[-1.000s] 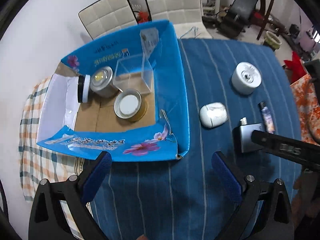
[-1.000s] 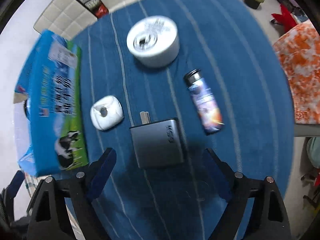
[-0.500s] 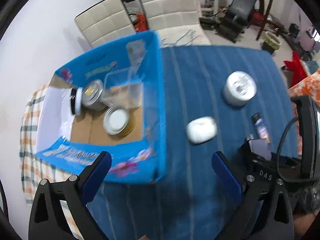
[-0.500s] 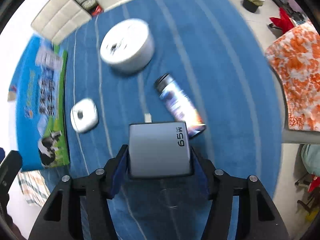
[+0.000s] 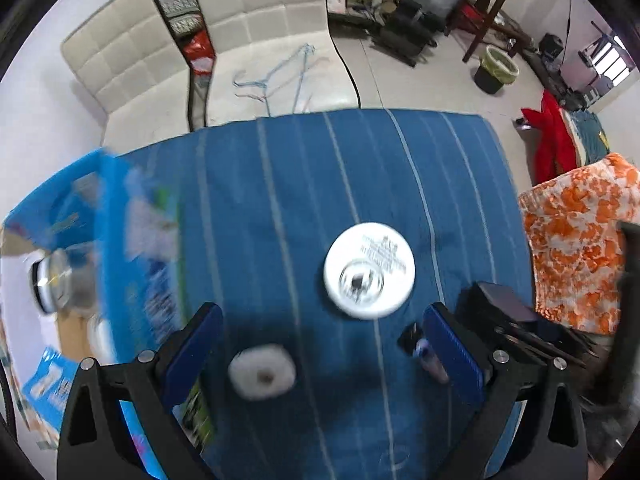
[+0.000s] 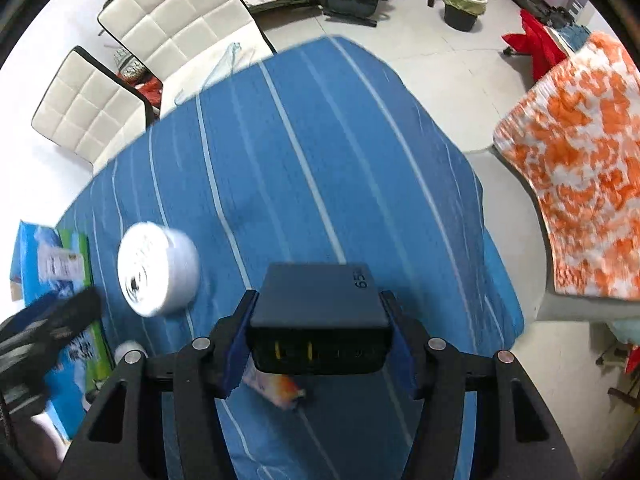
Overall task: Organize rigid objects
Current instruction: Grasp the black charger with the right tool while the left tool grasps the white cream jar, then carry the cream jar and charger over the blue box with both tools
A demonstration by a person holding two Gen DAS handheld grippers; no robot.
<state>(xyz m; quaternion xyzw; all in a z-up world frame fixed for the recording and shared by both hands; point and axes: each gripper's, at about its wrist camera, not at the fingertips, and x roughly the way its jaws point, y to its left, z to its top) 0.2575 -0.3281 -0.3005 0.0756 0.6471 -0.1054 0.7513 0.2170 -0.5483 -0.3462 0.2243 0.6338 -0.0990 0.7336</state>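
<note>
My right gripper (image 6: 318,336) is shut on a grey charger block (image 6: 320,308) and holds it lifted above the blue striped tablecloth (image 6: 320,160). The lighter (image 6: 276,388) lies on the cloth under it. A white round tin (image 6: 158,276) sits to the left. My left gripper (image 5: 320,356) is open and empty above the cloth, with a small white case (image 5: 262,376) between its fingers, the white tin (image 5: 368,270) ahead and the lighter (image 5: 424,352) by its right finger. The blue box (image 5: 120,248) with jars is at the left.
White chairs (image 6: 160,32) stand beyond the table's far edge. An orange-patterned cloth (image 6: 576,184) hangs at the right. A bin (image 6: 462,4) and gym gear sit on the floor behind. The right gripper's body (image 5: 520,328) is close to my left gripper's right finger.
My right gripper has lifted the charger off the cloth and tilted up. My left gripper has swung right, from the box to over the small white case and tin.
</note>
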